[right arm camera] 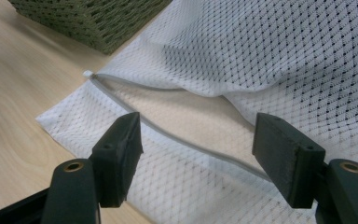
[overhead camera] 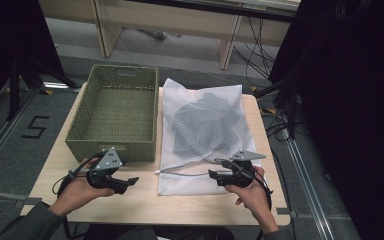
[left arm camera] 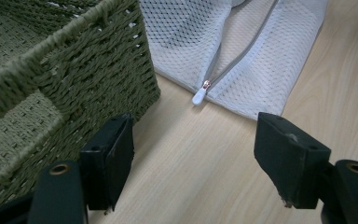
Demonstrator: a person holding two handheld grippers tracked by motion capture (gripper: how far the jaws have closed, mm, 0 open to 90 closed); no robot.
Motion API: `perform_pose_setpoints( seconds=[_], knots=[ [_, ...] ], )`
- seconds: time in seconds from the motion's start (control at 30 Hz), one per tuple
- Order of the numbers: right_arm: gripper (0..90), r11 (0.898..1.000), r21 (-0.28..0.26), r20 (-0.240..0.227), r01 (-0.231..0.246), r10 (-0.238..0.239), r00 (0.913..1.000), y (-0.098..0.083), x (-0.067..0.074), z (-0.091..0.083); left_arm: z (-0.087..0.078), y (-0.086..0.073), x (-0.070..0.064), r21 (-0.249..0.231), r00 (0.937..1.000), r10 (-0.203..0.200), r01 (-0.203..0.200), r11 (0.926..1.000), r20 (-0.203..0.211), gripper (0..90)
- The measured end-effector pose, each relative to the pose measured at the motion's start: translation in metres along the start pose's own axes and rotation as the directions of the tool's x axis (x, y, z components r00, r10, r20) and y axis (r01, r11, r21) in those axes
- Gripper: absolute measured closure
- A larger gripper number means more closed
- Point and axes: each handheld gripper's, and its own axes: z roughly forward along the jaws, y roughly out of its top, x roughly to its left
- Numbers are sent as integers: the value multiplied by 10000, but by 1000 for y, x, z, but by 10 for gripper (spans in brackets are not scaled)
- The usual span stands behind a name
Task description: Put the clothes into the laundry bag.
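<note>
Under the open right hand-held gripper (right arm camera: 198,158) lies the mesh bag (right arm camera: 261,56); left hand-held gripper (left arm camera: 193,163) open nearby.

- The right gripper (right arm camera: 198,163) has its two black jaws standing wide apart at the bottom of the frame, with nothing between them.
- A white mesh bag (right arm camera: 270,56) fills the centre and right, its grey zipper (right arm camera: 177,137) gaping open.
- A green woven basket (right arm camera: 98,18) sits at the upper left.
- The wooden table (right arm camera: 23,93) shows at the left.

Grey floor (overhead camera: 10,150), pale wooden bench (overhead camera: 180,25) behind, black curtains (overhead camera: 350,100) perhaps.
</note>
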Motion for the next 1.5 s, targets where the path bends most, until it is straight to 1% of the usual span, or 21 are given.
perform_pose_setpoints(
  seconds=[0.03, 0.07, 0.2, 0.27, 0.3, 0.43, 0.47, 0.5, 0.53, 0.57, 0.67, 0.73, 0.77, 0.8, 1.03, 1.07, 1.17, 1.23, 1.3, 1.37, 1.5],
  knots=[
    [329, 9999, -119, 109, 39, -38, 9999, -1, 0, 0, 0, -1, -1, -79, 9998, -184, 184, 9998, 34, 282],
    [324, 9998, -122, 156, 125, -123, 9998, -2, 0, -2, -1, -2, 0, -47, 10000, -68, 68, 10000, -23, 273],
    [290, 9995, -196, 261, -258, 263, 9993, -6, 5, -8, -5, -5, -1, -1, 10000, -58, 58, 10000, -50, 250],
    [276, 9997, -128, 299, -196, 200, 9994, -7, 4, -10, -5, -7, -2, -23, 9995, -330, 330, 9995, 7, 240],
    [266, 9993, -214, 299, -294, 300, 9991, -9, 5, -10, -6, -8, -1, 28, 9999, -168, 168, 9999, -24, 227],
    [203, 9985, -184, 409, -520, 527, 9978, -16, 6, -12, -8, -11, -2, 56, 9963, -829, 831, 9965, -207, 186],
    [194, 9954, -136, 413, -949, 954, 9946, -19, 12, -15, -10, -11, -1, -35, 9967, -790, 790, 9969, -198, 169],
    [194, 9954, -136, 413, -949, 954, 9946, -19, 12, -15, -11, -11, -2, -144, 9939, -1097, 1095, 9939, -138, 169],
    [188, 9983, -227, 381, -533, 541, 9978, -21, 10, -16, -14, -11, -2, -188, 9956, -932, 931, 9955, -67, 144],
    [180, 9964, -165, 334, -834, 839, 9959, -23, 15, -19, -16, -11, -2, -384, 9972, -753, 753, 9964, 27, 152],
    [173, 9989, -222, 313, -415, 421, 9986, -29, 18, -24, -21, -13, -6, -646, 9941, -1088, 1085, 9920, 0, 148],
    [175, 9983, -142, 241, -563, 567, 9981, -33, 21, -26, -24, -15, -7, -467, 9960, -880, 872, 9951, -160, 149],
    [175, 9993, -19, 278, -381, 382, 9989, -34, 19, -27, -24, -15, -6, -324, 9969, -759, 753, 9966, -199, 149],
    [175, 9980, 87, 361, -628, 624, 9974, -36, 20, -28, -24, -16, -7, -320, 9945, -1030, 1024, 9942, -190, 150],
    [183, 9998, 56, 544, -204, 201, 9983, -36, 17, -26, -23, -16, -5, -244, 9959, -882, 877, 9958, -178, 149],
    [183, 9987, 149, 596, -482, 472, 9971, -37, 19, -26, -23, -16, -4, -239, 9966, -812, 809, 9964, -160, 149],
    [184, 9997, 204, 571, -125, 113, 9983, -36, 17, -25, -22, -16, -4, -227, 9965, -799, 793, 9966, -248, 149],
    [184, 9990, 257, 528, -353, 339, 9980, -36, 19, -25, -22, -16, -4, -264, 9962, -823, 815, 9963, -294, 149],
    [185, 9993, 269, 577, -251, 235, 9981, -36, 19, -25, -22, -16, -4, -252, 9960, -837, 829, 9962, -307, 149],
    [185, 9997, 235, 612, -78, 63, 9981, -36, 17, -25, -21, -17, -5, -324, 9932, -1132, 1124, 9931, -263, 149],
    [187, 9995, 271, 617, -162, 145, 9980, -36, 17, -25, -22, -17, -4, -180, 9953, -911, 906, 9957, -321, 149]
  ],
)
